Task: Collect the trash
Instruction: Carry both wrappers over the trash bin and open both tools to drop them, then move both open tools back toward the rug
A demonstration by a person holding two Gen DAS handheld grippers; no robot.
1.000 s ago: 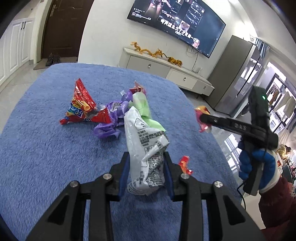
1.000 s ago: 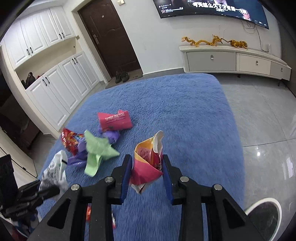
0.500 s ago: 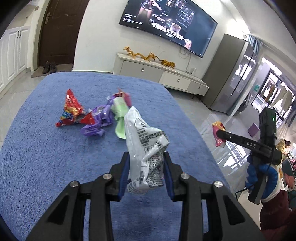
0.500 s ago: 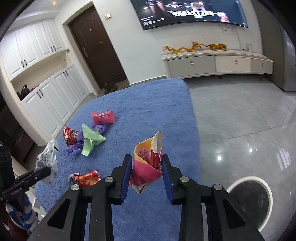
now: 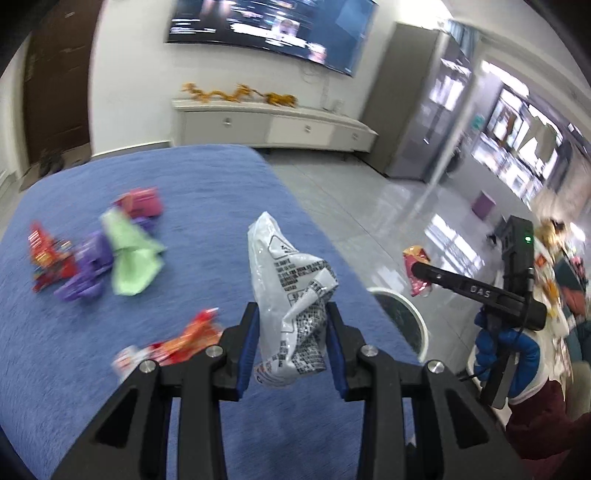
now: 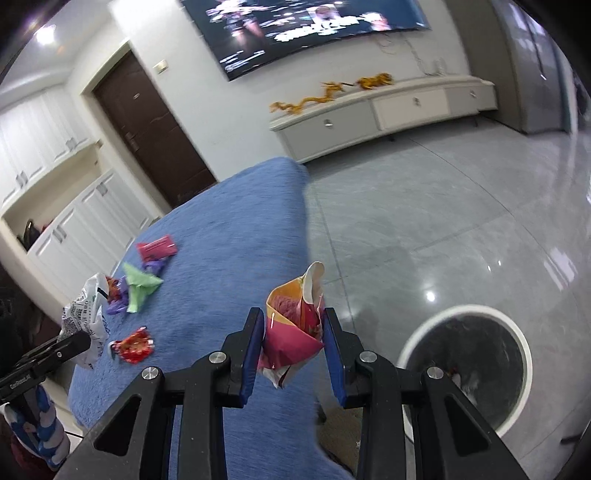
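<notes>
My left gripper (image 5: 291,341) is shut on a crumpled white printed wrapper (image 5: 291,291), held above the blue rug (image 5: 207,192). My right gripper (image 6: 293,354) is shut on a pink and orange wrapper (image 6: 295,325), held over the rug's edge, left of a white-rimmed trash bin (image 6: 469,365). The bin also shows in the left wrist view (image 5: 404,317). On the rug lie a green wrapper (image 5: 129,254), a purple one (image 5: 86,271), a pink one (image 5: 142,201), a red one (image 5: 46,254) and a red-orange one (image 5: 184,339).
A white TV cabinet (image 6: 388,110) stands against the far wall under a TV (image 6: 306,26). Grey tiled floor (image 6: 424,229) lies right of the rug. White cupboards (image 6: 66,229) and a dark door (image 6: 151,125) are at the left.
Both grippers have moved right toward the rug's edge with their wrappers. The trash bin has come into fuller view under the right gripper. The wrapper pile has fallen back to the left.
</notes>
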